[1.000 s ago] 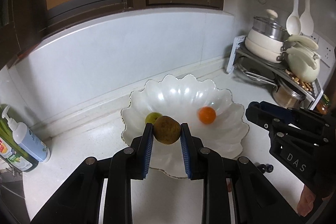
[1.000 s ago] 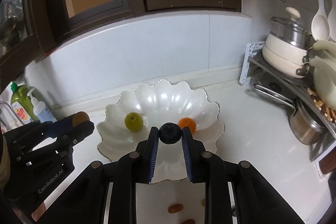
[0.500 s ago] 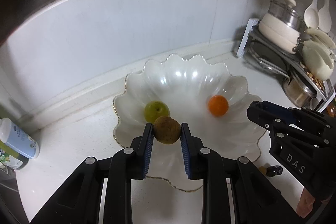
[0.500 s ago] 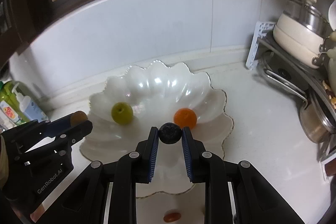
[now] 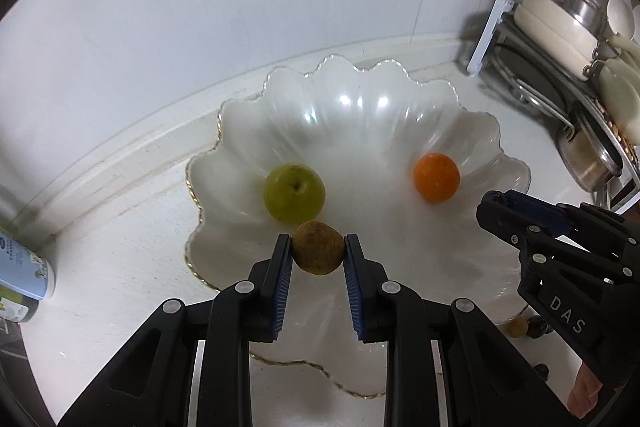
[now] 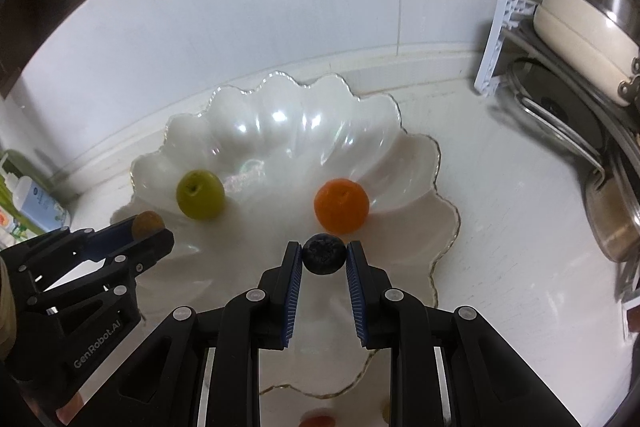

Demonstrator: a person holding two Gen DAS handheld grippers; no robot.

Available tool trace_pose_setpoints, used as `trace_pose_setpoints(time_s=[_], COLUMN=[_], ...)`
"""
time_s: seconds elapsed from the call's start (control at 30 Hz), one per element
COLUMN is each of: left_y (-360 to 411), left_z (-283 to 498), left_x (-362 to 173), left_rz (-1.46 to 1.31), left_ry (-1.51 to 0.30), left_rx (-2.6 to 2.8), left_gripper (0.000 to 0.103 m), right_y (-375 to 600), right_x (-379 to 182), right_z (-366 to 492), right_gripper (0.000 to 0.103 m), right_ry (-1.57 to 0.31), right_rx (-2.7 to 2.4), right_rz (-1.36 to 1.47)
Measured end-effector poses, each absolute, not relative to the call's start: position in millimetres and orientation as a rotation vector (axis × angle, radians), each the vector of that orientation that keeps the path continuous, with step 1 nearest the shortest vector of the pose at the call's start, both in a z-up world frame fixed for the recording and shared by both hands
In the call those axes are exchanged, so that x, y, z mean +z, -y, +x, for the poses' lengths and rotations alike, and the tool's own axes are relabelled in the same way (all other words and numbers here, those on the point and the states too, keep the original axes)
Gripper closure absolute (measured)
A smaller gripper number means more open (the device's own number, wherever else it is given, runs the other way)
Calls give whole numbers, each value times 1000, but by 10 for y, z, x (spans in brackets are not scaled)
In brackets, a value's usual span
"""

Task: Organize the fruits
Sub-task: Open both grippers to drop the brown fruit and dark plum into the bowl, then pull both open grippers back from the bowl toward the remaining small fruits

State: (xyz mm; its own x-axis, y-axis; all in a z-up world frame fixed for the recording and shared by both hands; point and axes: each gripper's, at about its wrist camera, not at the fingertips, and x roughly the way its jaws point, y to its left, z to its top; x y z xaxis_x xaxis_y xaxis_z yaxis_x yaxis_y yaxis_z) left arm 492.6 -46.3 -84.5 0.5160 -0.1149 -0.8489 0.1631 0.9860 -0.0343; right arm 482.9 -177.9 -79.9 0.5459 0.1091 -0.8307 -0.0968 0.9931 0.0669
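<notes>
Both grippers have dropped closer over the scalloped white bowl (image 5: 472, 131): left gripper (image 5: 318, 253) clamps a brown fruit (image 5: 318, 247), right gripper (image 6: 323, 254) a dark berry (image 6: 323, 253), w/ green fruit (image 5: 294, 191) at 11 o'clock, orange (image 5: 436, 177) at 2; release looks imminent.

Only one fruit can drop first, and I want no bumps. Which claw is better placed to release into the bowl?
Probably right: its blueberry hangs over bare bowl, near the orange. The left claw's brown fruit sits almost against the green fruit.
</notes>
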Motion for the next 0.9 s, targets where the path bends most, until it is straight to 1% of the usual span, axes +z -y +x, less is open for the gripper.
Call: trace_pose_setpoints(time_s=[0.3,0.37,0.43,0.5,0.6,0.73,0.9], left_y=[525,537,540,522,505,465,448], left_z=[5023,5026,5023,5012,4971,4883,4716], left_x=[-972,-978,-962,-938,-877,-744,-533], left_rz=[69,77,83,85,104,118,133], left_ry=[-1077,-1081,-1075,-1068,-1050,-1005,-933], left_rx=[-175,-173,-163,-155,-125,-105,-108], left_gripper=[76,72,62,57,56,49,49], right_y=[1793,1783,1770,1777,1806,1835,1888], right_x=[-958,-974,-970,-968,-932,-818,-628], right_z=[4924,4922,4919,4915,4882,4788,4635], right_gripper=[78,78,76,68,67,67,67], right_ry=[-1052,-1056,-1057,-1060,-1050,-1007,-952], right_rx=[124,124,115,114,108,88,68], right_rz=[17,6,-11,-10,1,-1,-4])
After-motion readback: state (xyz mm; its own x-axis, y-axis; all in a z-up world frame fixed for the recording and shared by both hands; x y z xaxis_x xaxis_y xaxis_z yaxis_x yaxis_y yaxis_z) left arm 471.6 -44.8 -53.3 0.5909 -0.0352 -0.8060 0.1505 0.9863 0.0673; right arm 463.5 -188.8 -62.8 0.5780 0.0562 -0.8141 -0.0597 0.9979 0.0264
